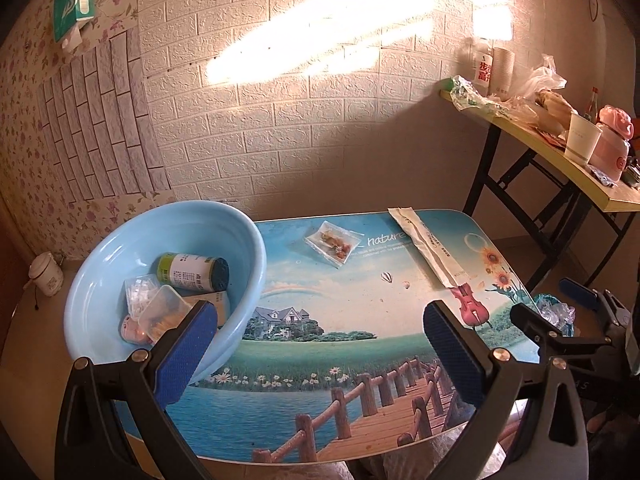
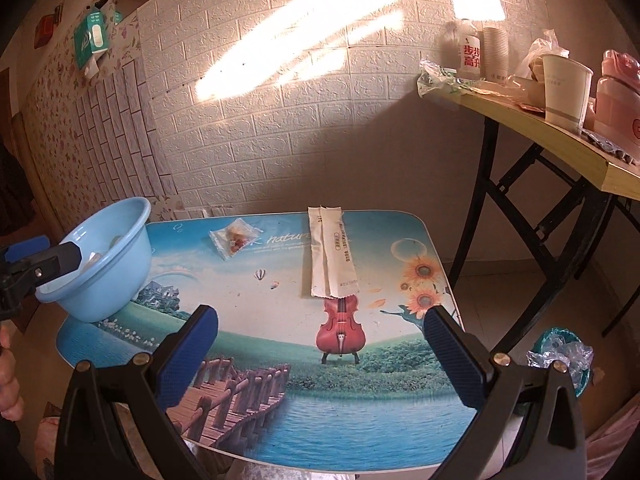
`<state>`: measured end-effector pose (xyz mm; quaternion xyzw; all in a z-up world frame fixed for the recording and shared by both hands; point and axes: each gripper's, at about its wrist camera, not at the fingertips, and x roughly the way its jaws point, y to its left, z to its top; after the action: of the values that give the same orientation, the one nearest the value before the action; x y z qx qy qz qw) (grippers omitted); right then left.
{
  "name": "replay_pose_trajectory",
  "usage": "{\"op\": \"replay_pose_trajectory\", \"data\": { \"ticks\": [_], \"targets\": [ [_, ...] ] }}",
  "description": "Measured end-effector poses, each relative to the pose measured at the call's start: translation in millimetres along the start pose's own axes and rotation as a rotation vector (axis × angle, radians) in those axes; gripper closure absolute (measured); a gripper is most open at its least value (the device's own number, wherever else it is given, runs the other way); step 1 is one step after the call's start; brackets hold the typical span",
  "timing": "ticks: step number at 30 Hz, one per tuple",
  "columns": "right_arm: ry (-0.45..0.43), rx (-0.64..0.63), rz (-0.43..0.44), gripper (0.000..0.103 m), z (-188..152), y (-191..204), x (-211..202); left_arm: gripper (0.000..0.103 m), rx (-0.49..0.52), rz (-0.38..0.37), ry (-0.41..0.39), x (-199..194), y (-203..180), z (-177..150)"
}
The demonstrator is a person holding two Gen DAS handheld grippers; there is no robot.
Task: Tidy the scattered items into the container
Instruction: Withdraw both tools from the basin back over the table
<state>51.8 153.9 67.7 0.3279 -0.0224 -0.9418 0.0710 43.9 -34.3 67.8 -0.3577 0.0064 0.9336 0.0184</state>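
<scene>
A light blue basin (image 1: 120, 248) stands on the left of the picture-printed table (image 1: 320, 320); it also shows in the right wrist view (image 2: 120, 248). It holds a can (image 1: 192, 272), a small clear box (image 1: 164, 312) and small packets. A clear snack packet (image 1: 332, 242) (image 2: 236, 238) and a long white paper sleeve (image 1: 428, 248) (image 2: 332, 252) lie on the far part of the table. My left gripper (image 1: 316, 344) is open and empty, near the basin's right rim. My right gripper (image 2: 320, 344) is open and empty over the table's near edge.
A yellow folding table (image 2: 560, 148) with cups, a bottle and bags stands at the right. A bin with a plastic bag (image 2: 560, 356) sits on the floor by the table's right corner. A white brick wall is behind.
</scene>
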Motion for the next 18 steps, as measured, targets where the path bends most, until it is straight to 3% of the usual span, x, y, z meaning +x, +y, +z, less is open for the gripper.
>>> {"op": "replay_pose_trajectory", "data": {
  "ticks": [7, 12, 18],
  "targets": [
    [0.051, -0.023, -0.024, 0.001, 8, -20, 31, 0.000, 0.052, -0.019, -0.004, 33, -29, 15],
    [0.083, -0.070, -0.038, 0.009, 20, -23, 57, 0.000, 0.037, -0.025, 0.036, 85, -45, 40],
    [0.107, -0.062, -0.035, 0.011, 24, -32, 79, 0.000, 0.012, -0.005, 0.100, 146, -58, 55]
  ]
}}
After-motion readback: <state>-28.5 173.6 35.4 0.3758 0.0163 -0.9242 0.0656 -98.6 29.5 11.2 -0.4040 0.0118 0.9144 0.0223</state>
